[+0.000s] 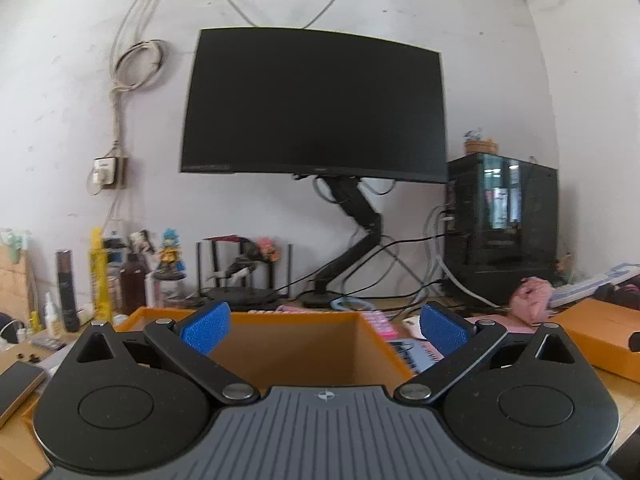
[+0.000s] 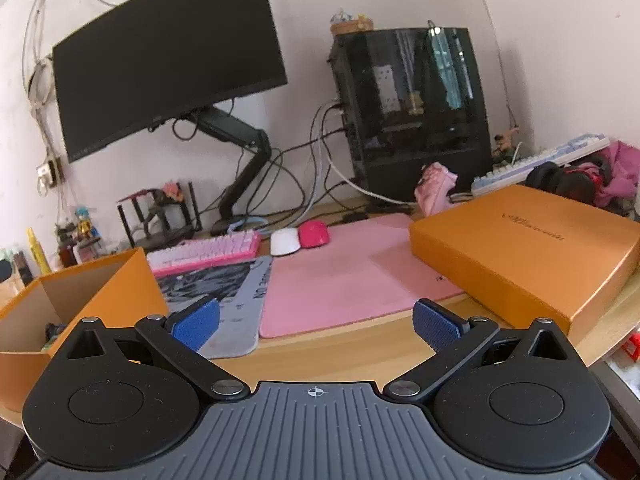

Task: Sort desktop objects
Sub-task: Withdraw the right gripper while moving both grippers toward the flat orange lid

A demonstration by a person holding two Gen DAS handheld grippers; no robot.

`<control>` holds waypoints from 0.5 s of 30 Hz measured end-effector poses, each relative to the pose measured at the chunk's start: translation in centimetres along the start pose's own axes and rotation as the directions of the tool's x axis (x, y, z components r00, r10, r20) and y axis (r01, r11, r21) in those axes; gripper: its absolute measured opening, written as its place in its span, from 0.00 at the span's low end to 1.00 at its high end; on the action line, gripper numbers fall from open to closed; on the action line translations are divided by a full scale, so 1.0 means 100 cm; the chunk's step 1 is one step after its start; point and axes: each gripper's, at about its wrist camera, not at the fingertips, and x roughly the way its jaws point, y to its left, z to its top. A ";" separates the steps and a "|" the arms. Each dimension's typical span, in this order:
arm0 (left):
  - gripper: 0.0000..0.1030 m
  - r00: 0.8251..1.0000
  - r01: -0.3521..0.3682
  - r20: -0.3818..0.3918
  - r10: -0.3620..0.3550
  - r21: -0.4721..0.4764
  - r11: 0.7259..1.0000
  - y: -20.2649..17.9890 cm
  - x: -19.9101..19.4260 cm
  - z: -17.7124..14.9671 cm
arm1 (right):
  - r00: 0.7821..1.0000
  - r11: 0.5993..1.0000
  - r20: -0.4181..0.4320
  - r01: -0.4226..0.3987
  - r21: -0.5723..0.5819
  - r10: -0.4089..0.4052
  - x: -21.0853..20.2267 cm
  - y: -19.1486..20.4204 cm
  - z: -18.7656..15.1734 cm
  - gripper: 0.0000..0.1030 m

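Observation:
An open orange box [image 1: 304,318] sits right below my left gripper [image 1: 325,326], which is open and empty above its mouth. The same box [image 2: 120,280] is at the left in the right wrist view, with small items low inside. My right gripper [image 2: 316,322] is open and empty over the desk's front edge, in front of a pink desk mat [image 2: 352,272]. On the mat's far side lie a white mouse [image 2: 285,241], a pink mouse [image 2: 315,233] and a pink keyboard [image 2: 206,254]. An orange lid [image 2: 528,248] lies at the right.
A black monitor [image 1: 316,104] on an arm hangs at the back, a black PC case [image 2: 416,108] to its right. Figurines [image 1: 172,256], bottles [image 1: 66,288] and cables crowd the back left. A phone [image 1: 18,384] lies at the left. A grey printed mat [image 2: 224,292] lies beside the box.

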 end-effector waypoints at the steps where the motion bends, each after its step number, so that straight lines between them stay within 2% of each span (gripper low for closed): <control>1: 1.00 1.000 0.024 -0.009 -0.024 -0.004 1.000 -0.005 0.003 0.003 | 1.000 1.000 0.005 0.003 0.003 -0.003 -0.003 -0.002 0.000 1.00; 4: 1.00 0.994 0.100 -0.037 -0.101 -0.016 0.995 -0.019 0.012 0.014 | 1.000 1.000 0.017 0.019 0.012 -0.019 -0.009 -0.008 0.000 1.00; 8: 1.00 0.985 0.171 -0.003 -0.171 0.011 0.985 -0.044 0.018 0.024 | 0.998 0.999 0.035 0.044 0.032 -0.045 -0.019 -0.021 -0.001 1.00; 15: 1.00 0.954 0.301 0.000 -0.301 0.032 0.953 -0.095 0.035 0.030 | 0.993 0.992 0.063 0.094 0.089 -0.100 -0.035 -0.050 -0.005 1.00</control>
